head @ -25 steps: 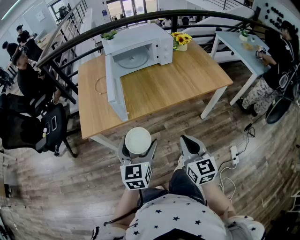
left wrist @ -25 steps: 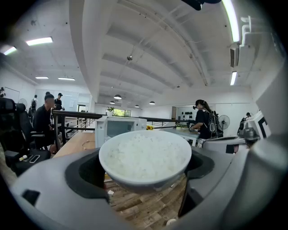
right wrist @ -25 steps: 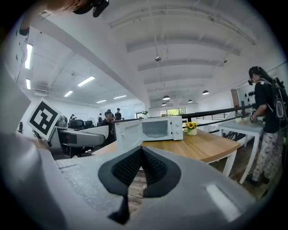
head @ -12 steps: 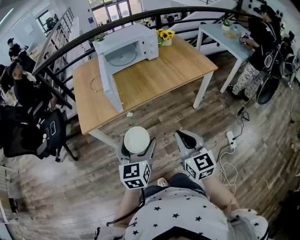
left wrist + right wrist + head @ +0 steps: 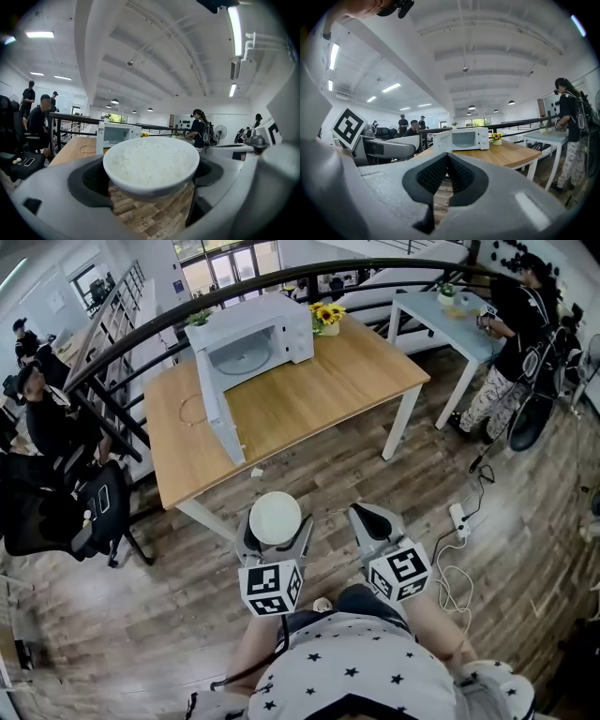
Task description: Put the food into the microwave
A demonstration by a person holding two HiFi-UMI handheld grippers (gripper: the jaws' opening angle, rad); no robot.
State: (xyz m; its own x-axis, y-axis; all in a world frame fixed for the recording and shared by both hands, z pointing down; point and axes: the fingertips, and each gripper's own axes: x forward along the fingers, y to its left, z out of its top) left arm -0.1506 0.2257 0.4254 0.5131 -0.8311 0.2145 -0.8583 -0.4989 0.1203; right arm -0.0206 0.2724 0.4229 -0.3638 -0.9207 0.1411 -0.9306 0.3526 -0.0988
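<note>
A white bowl of rice (image 5: 276,518) sits between the jaws of my left gripper (image 5: 275,526), which is shut on it; in the left gripper view the bowl of rice (image 5: 151,164) fills the centre. My right gripper (image 5: 373,518) is shut with nothing in it, its pads touching in the right gripper view (image 5: 447,172). The white microwave (image 5: 251,341) stands at the far side of the wooden table (image 5: 319,395), its door (image 5: 217,412) swung wide open and the turntable showing. Both grippers hang over the wooden floor, short of the table's near edge.
A small vase of sunflowers (image 5: 326,315) stands right of the microwave. A looped cord (image 5: 189,410) lies on the table left of the door. A black railing (image 5: 141,343) runs behind. A person stands at a pale table (image 5: 441,310) at right; black office chairs (image 5: 56,512) sit at left.
The view has drawn slightly nearer to the table and shifted; the microwave sits a little further left. Both grippers keep their pose, the left still holding the bowl.
</note>
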